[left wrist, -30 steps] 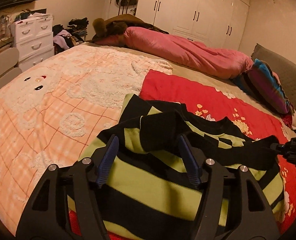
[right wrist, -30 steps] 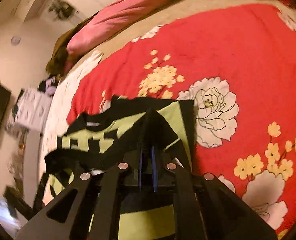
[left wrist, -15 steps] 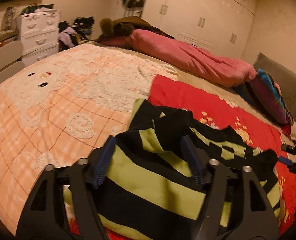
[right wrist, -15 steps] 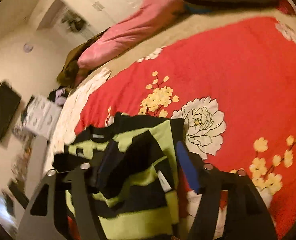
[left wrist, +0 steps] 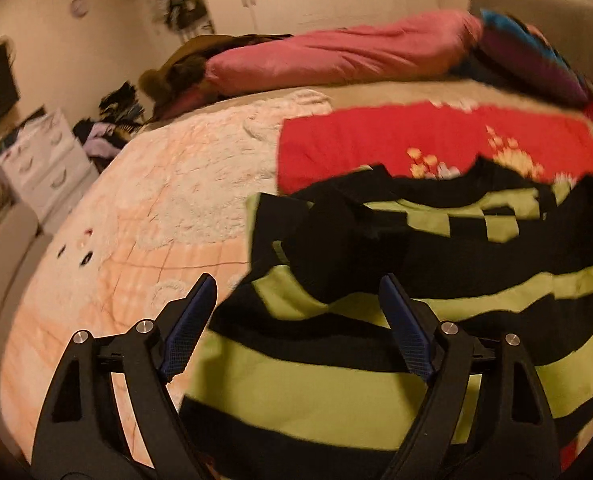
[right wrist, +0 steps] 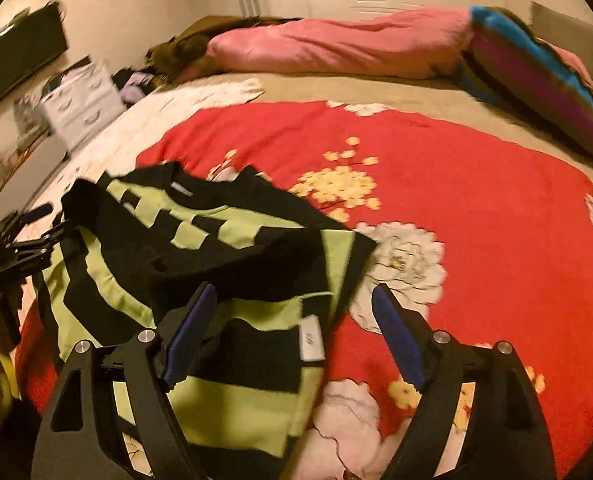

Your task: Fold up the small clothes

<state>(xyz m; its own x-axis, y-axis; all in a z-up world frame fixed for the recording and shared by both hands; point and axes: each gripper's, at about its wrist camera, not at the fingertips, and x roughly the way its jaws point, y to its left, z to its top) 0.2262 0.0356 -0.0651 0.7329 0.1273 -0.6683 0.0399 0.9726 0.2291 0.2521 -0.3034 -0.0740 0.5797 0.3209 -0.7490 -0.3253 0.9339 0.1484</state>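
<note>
Left tongs, right tongs opening wide, holding nothing. Risk: striped shirt sleeve folds slipping loose on bed.

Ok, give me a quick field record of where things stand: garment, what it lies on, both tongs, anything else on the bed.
garment: black and lime striped top, sleeves folded in over the body, white label showing
surface: red floral blanket, with the top's left part over the peach blanket
left tongs: jaws opening, over the top, nothing gripped
right tongs: jaws opening, over the top's right edge, nothing gripped
far side of bed: pink duvet, striped pillow
image quality: motion blur in both views
</note>
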